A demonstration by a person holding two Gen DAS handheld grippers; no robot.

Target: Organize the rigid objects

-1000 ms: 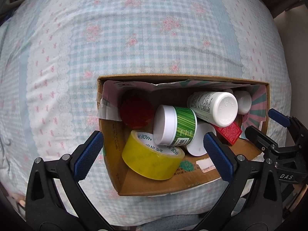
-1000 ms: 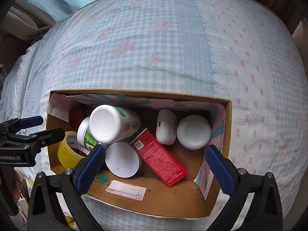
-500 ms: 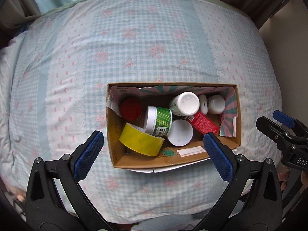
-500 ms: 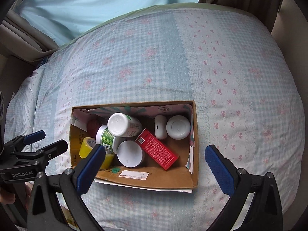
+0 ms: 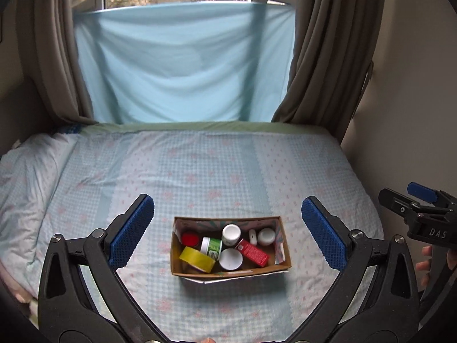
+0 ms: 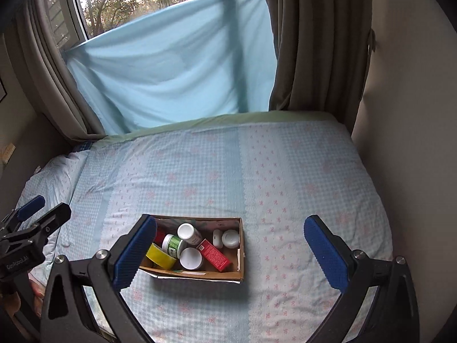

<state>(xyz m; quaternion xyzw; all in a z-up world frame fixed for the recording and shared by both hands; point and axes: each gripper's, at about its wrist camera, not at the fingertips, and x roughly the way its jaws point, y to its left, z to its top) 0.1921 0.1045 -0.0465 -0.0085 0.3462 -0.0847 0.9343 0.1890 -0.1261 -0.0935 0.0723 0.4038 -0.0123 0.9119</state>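
A: What surrounds the cardboard box [image 5: 228,271]?

B: It sits on a bed [image 5: 200,171] with a blue checked sheet. At the far side a light blue cloth [image 5: 182,65] hangs over the window between brown curtains [image 5: 328,57]; a pillow [image 5: 25,177] lies at the far left. Nothing stands between the tongs and the box.

A: How does the box lie?

B: Its long axis runs left to right, open top facing up. Inside, from left: a red lid [image 5: 190,239], a yellow tape roll [image 5: 197,259], a green-labelled jar [image 5: 212,246] on its side, a white bottle [image 5: 231,233], a white lid [image 5: 230,259], a red carton [image 5: 252,252] lying diagonally, and a white round case [image 5: 266,235] at the right end.

A: And the tongs?

B: The left gripper [image 5: 228,231] is spread wide and empty, its fingers framing the box from above, well apart from it. The right gripper [image 6: 231,253] is equally wide and empty; its left finger [image 6: 134,254] overlaps the box's left end in its view.
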